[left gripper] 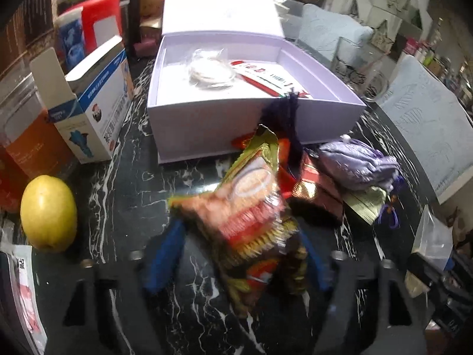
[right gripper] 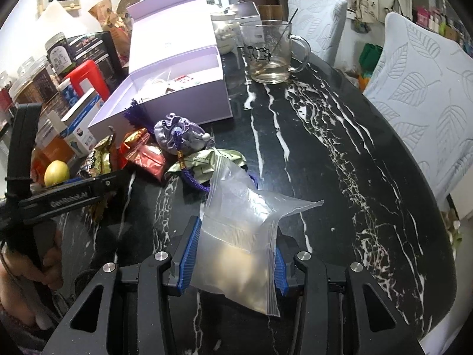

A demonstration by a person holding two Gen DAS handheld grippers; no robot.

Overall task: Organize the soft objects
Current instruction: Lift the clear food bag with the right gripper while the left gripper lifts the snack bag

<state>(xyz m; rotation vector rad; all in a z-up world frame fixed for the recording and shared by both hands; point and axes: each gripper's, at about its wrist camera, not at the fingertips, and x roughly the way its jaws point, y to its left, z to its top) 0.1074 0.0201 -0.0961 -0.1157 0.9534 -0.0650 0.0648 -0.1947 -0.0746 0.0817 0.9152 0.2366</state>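
Sorting partly done: two packets already lie in the lavender box (left gripper: 183, 124).
Left gripper (left gripper: 236, 236) clamps a snack bag (left gripper: 251, 207), right gripper (right gripper: 233, 254) grips a clear zip bag (right gripper: 236, 236); purple pouch (left gripper: 357, 162) and foil packets (left gripper: 319, 195) remain on the table (right gripper: 325, 148).

Black marble table (right gripper: 325, 148), lavender box (right gripper: 177, 103), glass mug (right gripper: 272, 53), lemon (left gripper: 48, 213)

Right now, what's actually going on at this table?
A person is sorting soft packets on a black marble table with two tools. The left hand-held gripper has a colourful snack packet between its fingers, in front of the open lavender box. The right hand-held gripper is shut on a clear zip bag with something pale inside. A purple drawstring pouch, red foil packets and a green packet lie outside the box.
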